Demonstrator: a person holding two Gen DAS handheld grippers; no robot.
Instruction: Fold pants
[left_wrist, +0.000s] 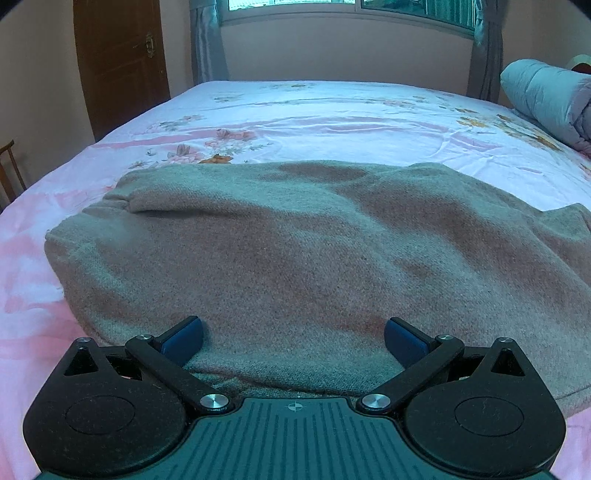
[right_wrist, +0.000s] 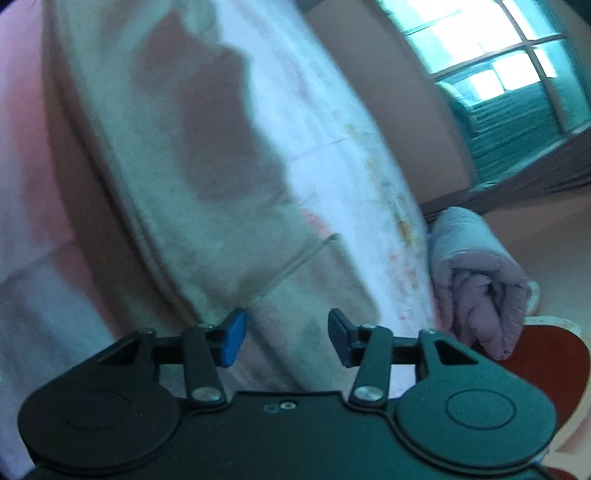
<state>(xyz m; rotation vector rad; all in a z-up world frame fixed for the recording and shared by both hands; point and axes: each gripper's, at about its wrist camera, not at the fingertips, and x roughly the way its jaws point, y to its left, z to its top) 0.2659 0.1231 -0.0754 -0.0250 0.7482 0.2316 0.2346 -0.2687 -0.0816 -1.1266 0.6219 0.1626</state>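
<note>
The grey knit pants (left_wrist: 295, 251) lie folded in a wide flat stack on the floral bed sheet (left_wrist: 332, 118). My left gripper (left_wrist: 293, 341) is open and empty, low over the near edge of the pants, with its blue pads (left_wrist: 183, 339) wide apart. In the tilted, blurred right wrist view the pants (right_wrist: 192, 177) run across the bed. My right gripper (right_wrist: 286, 338) is open and empty just above the pants' near end, its blue pads (right_wrist: 232, 338) apart.
A rolled grey-lilac quilt (left_wrist: 546, 99) lies at the bed's right side and also shows in the right wrist view (right_wrist: 476, 280). A brown door (left_wrist: 122, 62) and a chair (left_wrist: 11, 173) stand at the left. A window (left_wrist: 351, 7) is behind the bed.
</note>
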